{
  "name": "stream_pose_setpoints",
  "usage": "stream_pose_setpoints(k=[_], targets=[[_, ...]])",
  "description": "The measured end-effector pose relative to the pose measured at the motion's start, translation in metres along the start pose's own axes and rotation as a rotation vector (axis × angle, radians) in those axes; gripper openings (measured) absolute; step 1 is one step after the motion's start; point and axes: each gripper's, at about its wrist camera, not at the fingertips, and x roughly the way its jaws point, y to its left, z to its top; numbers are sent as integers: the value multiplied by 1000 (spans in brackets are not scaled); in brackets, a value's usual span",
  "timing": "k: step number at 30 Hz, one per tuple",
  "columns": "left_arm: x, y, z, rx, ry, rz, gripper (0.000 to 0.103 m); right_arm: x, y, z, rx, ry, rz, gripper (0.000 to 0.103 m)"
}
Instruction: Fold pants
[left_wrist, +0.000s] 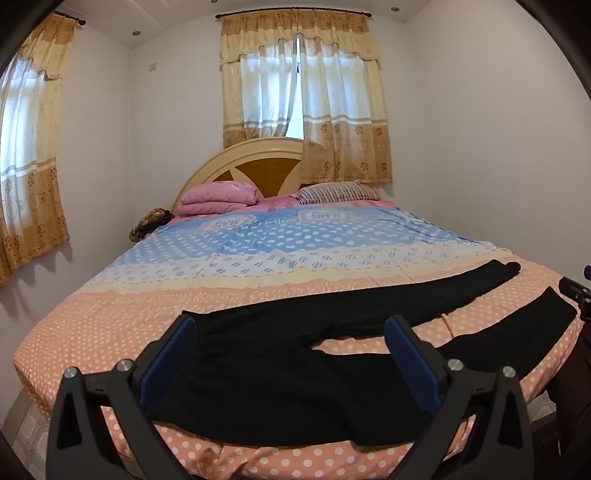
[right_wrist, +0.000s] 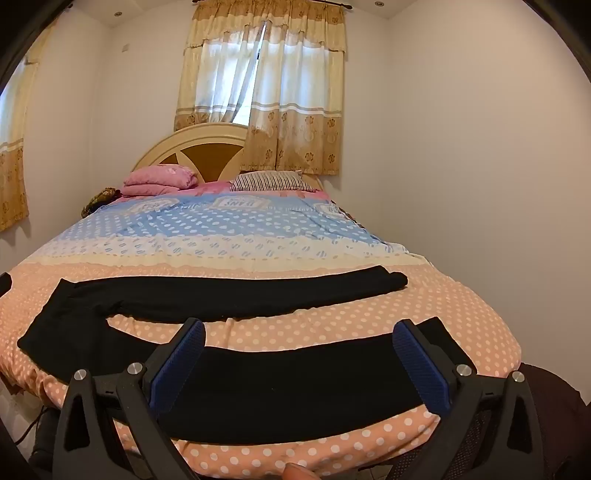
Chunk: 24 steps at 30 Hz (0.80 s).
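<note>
Jaws of both tools spread to their widest, gripping nothing. Left gripper (left_wrist: 291, 354) poised over the waist end of the black stretch-fabric pants (left_wrist: 295, 384), right gripper (right_wrist: 299, 356) over the near leg toward its cuff. Pants laid flat across the foot of the bed with the peach polka-dot cover (left_wrist: 110, 317), waist at 9 o'clock, legs splayed toward 3 o'clock. Probably spread out this way to give clean hold points at each end. Both tools tilted gently downward from the near edge, at 6 o'clock. No fold begun yet.
</note>
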Motion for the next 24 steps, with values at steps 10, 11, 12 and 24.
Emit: stream_pose_setpoints(k=[10,11,12,24], targets=[[4,-14,-3,22,4,-8,103,18,-6,-13,-2,18,-4,102],[4,-16,-3,23,4,-9,103,15,-3,-10,-5,21,-8,102],[4,-18,-3,25,4,-11,103,15,-2,-8,-5,27,-9,102],[7,-7,-8,12,9,-18,103,14,-6,-6,-4,31,-13,102]])
